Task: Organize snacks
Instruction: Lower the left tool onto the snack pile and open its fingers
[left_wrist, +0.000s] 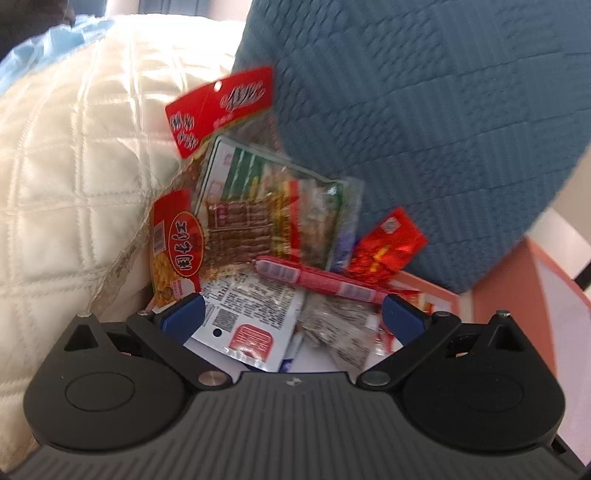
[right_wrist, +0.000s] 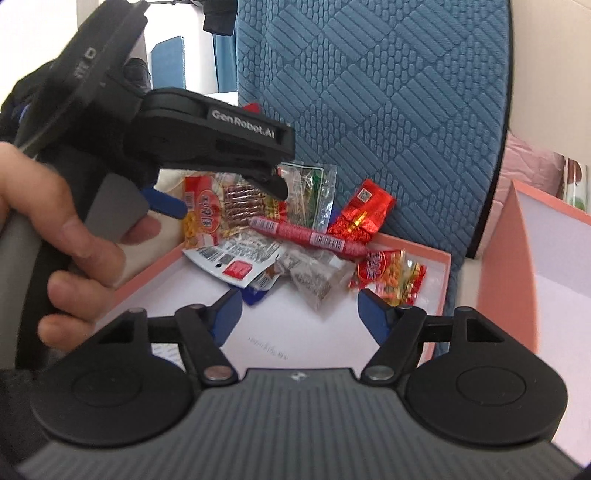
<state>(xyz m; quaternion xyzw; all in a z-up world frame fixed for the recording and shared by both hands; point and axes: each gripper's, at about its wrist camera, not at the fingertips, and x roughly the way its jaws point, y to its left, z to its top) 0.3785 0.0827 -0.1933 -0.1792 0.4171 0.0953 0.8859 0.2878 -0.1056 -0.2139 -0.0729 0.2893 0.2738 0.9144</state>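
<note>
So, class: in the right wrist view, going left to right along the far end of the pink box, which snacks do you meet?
Yellow corn packet → pink sausage stick → shiny red packet → orange-nut packet.

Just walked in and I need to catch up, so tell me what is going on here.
A person is sorting snacks with a handheld gripper in each hand. A pile of snack packets and a pink sausage stick lie at the far end of a shallow pink box, against a blue cushion. The left gripper hovers open just over the pile; the right gripper waits open over the box's bare floor. Neither holds anything.
</note>
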